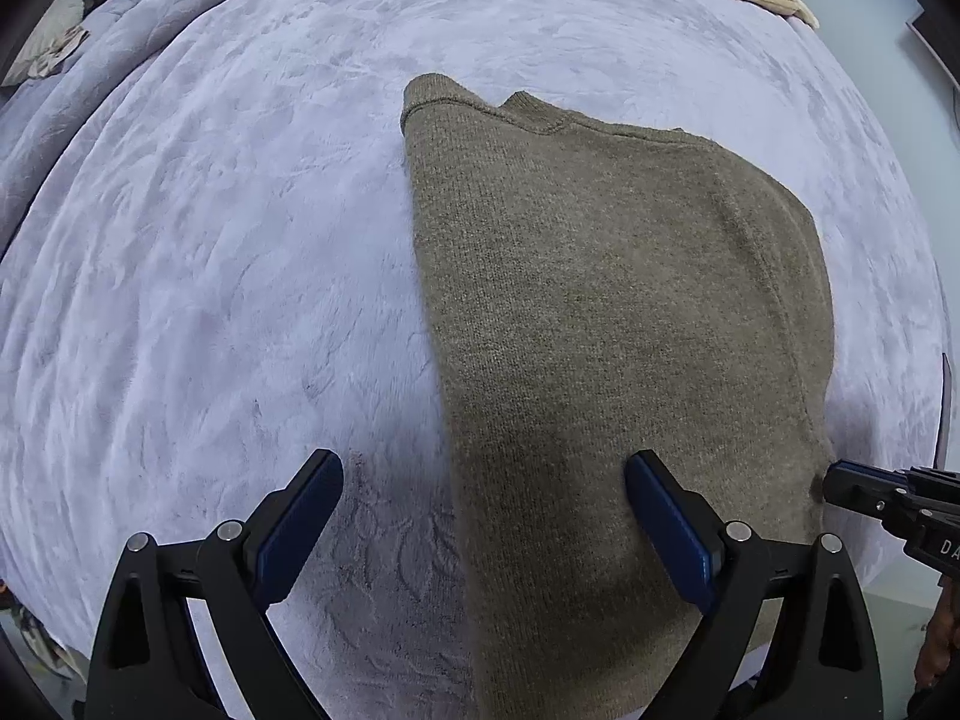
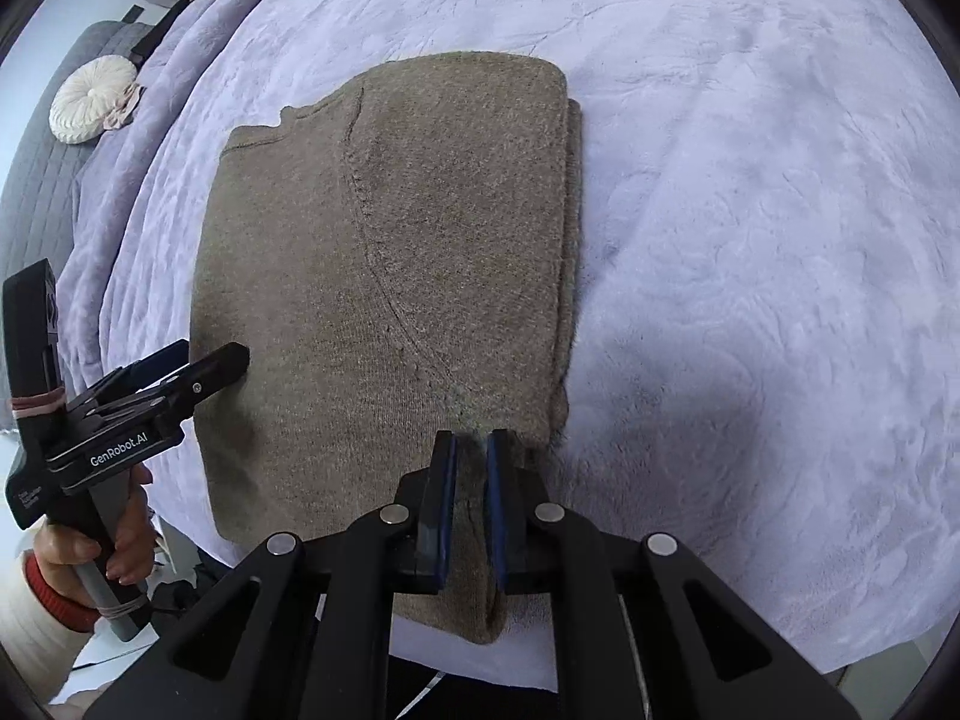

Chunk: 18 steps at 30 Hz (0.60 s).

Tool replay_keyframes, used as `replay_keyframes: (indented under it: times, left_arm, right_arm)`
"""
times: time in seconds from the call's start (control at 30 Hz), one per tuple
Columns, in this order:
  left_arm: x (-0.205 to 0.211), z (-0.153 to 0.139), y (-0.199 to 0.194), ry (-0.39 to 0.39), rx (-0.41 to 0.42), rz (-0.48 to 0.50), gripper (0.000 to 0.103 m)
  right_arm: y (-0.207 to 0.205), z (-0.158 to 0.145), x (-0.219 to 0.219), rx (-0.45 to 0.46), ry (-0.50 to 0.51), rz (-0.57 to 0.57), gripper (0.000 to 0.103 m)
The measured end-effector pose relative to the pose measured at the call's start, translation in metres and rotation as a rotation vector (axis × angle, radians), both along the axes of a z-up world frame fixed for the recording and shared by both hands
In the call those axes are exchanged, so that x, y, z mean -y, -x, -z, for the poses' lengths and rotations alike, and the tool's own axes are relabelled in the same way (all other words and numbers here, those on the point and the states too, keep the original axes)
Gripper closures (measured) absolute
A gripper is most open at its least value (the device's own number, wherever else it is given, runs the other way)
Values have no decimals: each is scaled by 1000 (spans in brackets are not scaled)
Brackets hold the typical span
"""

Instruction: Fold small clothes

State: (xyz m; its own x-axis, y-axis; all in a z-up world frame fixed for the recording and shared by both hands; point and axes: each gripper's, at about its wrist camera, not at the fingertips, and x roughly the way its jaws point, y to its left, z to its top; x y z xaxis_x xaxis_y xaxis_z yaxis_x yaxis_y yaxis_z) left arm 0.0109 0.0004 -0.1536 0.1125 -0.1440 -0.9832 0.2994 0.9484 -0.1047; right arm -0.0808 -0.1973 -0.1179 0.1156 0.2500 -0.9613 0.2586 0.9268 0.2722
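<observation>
Blue-padded jaws of the right gripper [image 2: 471, 450] are clamped on the near edge of the folded olive sweater [image 2: 390, 276], which lies flat on the lavender bedspread [image 2: 750, 240]; left gripper [image 1: 483, 474] hovers with jaws wide apart over the sweater's left edge.

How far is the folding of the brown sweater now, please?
Already done: the brown sweater lies on the lilac blanket as a narrow strip, its side folded in with layered edges. In hand: the right gripper pinches the near edge, jaws nearly shut on the cloth; the left gripper is open, straddling the left edge. Left: probably folding the near end up toward the collar.
</observation>
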Motion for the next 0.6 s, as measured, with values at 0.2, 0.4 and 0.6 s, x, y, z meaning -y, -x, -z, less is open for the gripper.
replay_keyframes:
  times: [0.2, 0.4, 0.6]
  left_arm:
    - [-1, -14, 8, -24, -6, 12, 7]
    - [-12, -37, 18, 7, 13, -27, 7]
    - [-14, -56, 25, -21, 15, -13, 0]
  right_arm:
    - [5, -10, -1, -32, 37, 51, 89]
    - [7, -24, -9, -33, 61, 78, 64]
    - [4, -40, -28, -13, 90, 63, 42]
